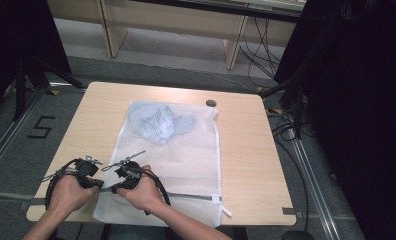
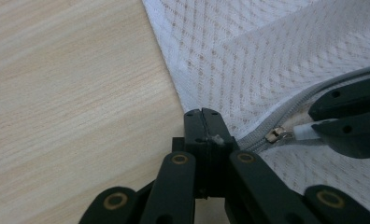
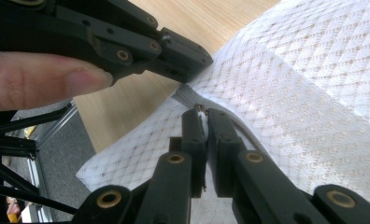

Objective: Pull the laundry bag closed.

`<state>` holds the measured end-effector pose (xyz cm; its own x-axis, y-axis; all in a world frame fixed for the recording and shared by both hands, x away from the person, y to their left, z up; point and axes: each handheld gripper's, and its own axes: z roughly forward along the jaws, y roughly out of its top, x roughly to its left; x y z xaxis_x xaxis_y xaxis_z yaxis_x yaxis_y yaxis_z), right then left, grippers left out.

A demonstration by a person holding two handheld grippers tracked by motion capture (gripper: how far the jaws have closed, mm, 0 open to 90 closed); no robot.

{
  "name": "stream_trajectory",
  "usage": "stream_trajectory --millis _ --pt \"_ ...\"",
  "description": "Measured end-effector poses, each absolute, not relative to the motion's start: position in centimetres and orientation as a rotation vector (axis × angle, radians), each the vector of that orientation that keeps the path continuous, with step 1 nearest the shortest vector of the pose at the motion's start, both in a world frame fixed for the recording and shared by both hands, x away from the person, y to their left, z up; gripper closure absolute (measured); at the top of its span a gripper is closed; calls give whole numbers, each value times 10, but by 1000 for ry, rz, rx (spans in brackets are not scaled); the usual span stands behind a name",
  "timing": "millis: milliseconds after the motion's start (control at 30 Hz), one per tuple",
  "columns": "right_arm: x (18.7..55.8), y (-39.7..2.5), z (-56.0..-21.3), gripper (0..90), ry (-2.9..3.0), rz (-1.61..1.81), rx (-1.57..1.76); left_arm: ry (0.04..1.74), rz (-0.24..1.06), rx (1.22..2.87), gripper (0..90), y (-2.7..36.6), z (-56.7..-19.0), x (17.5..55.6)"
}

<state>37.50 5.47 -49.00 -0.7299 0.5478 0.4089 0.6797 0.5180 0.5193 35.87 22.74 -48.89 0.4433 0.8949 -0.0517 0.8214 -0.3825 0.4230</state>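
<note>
Both hands sit near; left gripper pinches the mesh bag edge; right gripper clamps the zipper pull; zipping looks barely begun.

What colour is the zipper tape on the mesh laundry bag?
Grey zipper tape on the white mesh laundry bag; clearest in the left gripper view.

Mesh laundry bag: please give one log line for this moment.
left gripper: shut on bag edge | right gripper: shut on zipper pull | mesh laundry bag: flat

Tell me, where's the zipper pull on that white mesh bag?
The zipper pull sits at the mesh bag's near-left corner, pinched by the right gripper, beside the left gripper.
</note>
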Motion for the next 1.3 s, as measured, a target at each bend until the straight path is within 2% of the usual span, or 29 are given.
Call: stream_trajectory --millis 500,600,733,900,1233,1300 --pt "374 49 -486 870 -2592 -1008 -1027 1437 258 2317 900 229 -489 360" --pt "373 47 -484 870 -2591 -1004 -1037 1467 255 2268 900 227 -491 359" --pt "372 46 -484 870 -2584 -1007 -1039 1437 248 2311 900 229 -490 360" --pt "372 43 -482 870 -2585 -996 -1042 1476 263 2269 900 227 -491 359" --pt "371 40 -480 870 -2605 -1008 -1024 1449 249 2303 900 229 -490 359" --pt "371 38 -479 870 -2596 -1002 -1029 1471 257 2265 900 227 -491 359"
